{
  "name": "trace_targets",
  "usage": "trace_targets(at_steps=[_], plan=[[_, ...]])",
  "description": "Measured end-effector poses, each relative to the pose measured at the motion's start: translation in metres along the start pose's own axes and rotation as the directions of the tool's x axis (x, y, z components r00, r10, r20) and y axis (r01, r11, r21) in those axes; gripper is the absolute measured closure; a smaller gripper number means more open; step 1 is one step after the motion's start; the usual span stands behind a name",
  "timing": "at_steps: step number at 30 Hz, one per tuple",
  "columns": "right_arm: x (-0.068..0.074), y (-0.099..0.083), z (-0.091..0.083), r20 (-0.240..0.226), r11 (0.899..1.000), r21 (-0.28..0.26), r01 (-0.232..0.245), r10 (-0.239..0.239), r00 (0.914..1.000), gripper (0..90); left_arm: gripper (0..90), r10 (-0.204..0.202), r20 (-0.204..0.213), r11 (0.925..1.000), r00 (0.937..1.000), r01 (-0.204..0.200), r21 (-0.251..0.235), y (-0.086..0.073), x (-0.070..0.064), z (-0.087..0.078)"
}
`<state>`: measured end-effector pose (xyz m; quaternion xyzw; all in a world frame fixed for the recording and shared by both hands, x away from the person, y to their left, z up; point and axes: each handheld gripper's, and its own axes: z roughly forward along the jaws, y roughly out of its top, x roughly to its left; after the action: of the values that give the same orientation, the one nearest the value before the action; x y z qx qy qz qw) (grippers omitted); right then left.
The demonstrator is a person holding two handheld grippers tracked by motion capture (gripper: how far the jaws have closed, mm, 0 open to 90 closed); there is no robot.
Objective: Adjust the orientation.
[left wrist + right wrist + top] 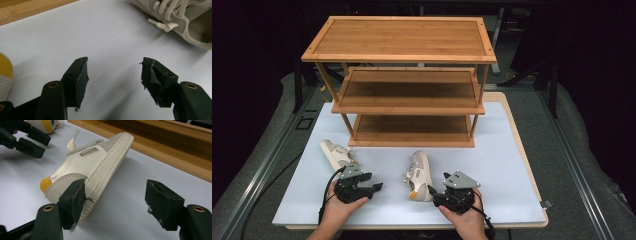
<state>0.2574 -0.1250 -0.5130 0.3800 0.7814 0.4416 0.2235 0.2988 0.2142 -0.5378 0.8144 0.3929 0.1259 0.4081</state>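
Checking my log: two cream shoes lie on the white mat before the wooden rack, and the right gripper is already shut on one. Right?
Not quite. The right gripper is open, its jaws apart beside the shoe, as the right gripper view shows. The rest stands.

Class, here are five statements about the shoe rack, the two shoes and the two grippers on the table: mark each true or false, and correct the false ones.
1. The wooden rack has three shelves. True.
2. A shoe sits on the bottom shelf. False: all shelves are bare.
3. The left gripper is open. True.
4. The right gripper is clamped on a shoe. False: its jaws stand apart, nothing between them.
5. Both shoes, the left shoe and the right shoe, lie on the white mat. True.
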Motion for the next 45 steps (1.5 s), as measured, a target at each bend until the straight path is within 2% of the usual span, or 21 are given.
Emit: trace_targets(at_steps=[5,8,9,10,12,13,15,18,19,22,24,26,28,32,38,40,45], plan=[[-0.006,-0.002,-0.003,0.018,1.000,0.019,-0.007,0.006,0.9998,34.0,37.9,0.003,0.001,1.0000,1.0000,-0.003,0.003,0.000,0.001,0.000],[-0.010,-0.003,-0.005,0.050,0.999,0.047,-0.009,0.007,0.9987,35.4,37.9,0.006,0.000,1.0000,1.0000,-0.006,0.003,0.000,0.000,0.000],[-0.012,-0.004,-0.006,0.043,0.999,0.041,-0.013,0.011,0.9990,36.8,38.0,0.004,-0.001,1.0000,1.0000,-0.004,0.002,0.000,0.000,0.000],[-0.014,-0.005,-0.007,0.053,0.999,0.039,-0.023,0.020,0.9984,38.5,37.9,0.000,0.000,1.0000,1.0000,0.000,0.001,0.000,0.000,0.000],[-0.018,-0.004,-0.012,0.109,0.998,0.040,-0.047,0.043,0.9931,42.7,37.9,0.000,0.000,1.0000,1.0000,0.000,0.001,0.000,0.001,0.000],[-0.021,-0.004,-0.014,0.117,0.998,0.026,-0.065,0.062,0.9912,41.7,37.9,-0.001,0.000,1.0000,1.0000,0.001,0.001,0.000,0.001,0.000],[-0.027,-0.004,-0.017,0.089,0.994,0.000,-0.109,0.109,0.9900,43.3,37.9,0.004,0.000,1.0000,1.0000,-0.004,0.005,0.000,0.001,0.000],[-0.028,-0.002,-0.017,0.117,0.991,-0.022,-0.130,0.132,0.9844,43.8,37.8,0.006,0.000,1.0000,1.0000,-0.006,0.005,0.000,0.000,0.000],[-0.028,-0.001,-0.015,0.110,0.990,-0.032,-0.140,0.143,0.9836,43.0,37.7,0.003,0.000,1.0000,1.0000,-0.003,0.003,0.000,0.000,0.000],[-0.024,0.004,-0.010,0.090,0.992,-0.045,-0.122,0.126,0.9880,44.6,37.7,-0.001,-0.003,1.0000,1.0000,0.001,0.004,0.000,0.001,0.000],[-0.020,0.008,-0.006,0.095,0.991,-0.055,-0.123,0.128,0.9872,45.8,37.7,-0.003,-0.004,1.0000,1.0000,0.003,0.005,-0.001,0.001,0.000],[-0.019,0.010,-0.002,0.089,0.991,-0.036,-0.132,0.135,0.9868,46.8,37.7,-0.004,-0.003,1.0000,1.0000,0.004,0.006,0.000,0.001,0.001],[-0.018,0.012,0.003,0.107,0.989,-0.020,-0.148,0.149,0.9830,49.5,37.6,-0.003,-0.003,1.0000,1.0000,0.003,0.008,0.000,0.001,0.001],[-0.019,0.014,0.011,0.096,0.982,0.014,-0.190,0.188,0.9776,53.6,37.6,-0.003,-0.003,0.9999,1.0000,0.003,0.010,-0.001,0.002,0.001],[-0.015,0.008,0.024,0.094,0.978,0.061,-0.200,0.194,0.9765,57.3,37.6,-0.002,-0.002,1.0000,1.0000,0.002,0.008,-0.001,0.001,0.002],[-0.015,0.007,0.027,0.102,0.976,0.053,-0.213,0.207,0.9730,58.6,37.7,-0.002,-0.003,1.0000,1.0000,0.002,0.010,-0.001,0.000,0.002],[-0.018,0.006,0.028,0.095,0.975,0.057,-0.213,0.207,0.9736,60.8,37.6,-0.003,0.000,0.9999,1.0000,0.003,0.013,-0.001,0.001,0.002]])
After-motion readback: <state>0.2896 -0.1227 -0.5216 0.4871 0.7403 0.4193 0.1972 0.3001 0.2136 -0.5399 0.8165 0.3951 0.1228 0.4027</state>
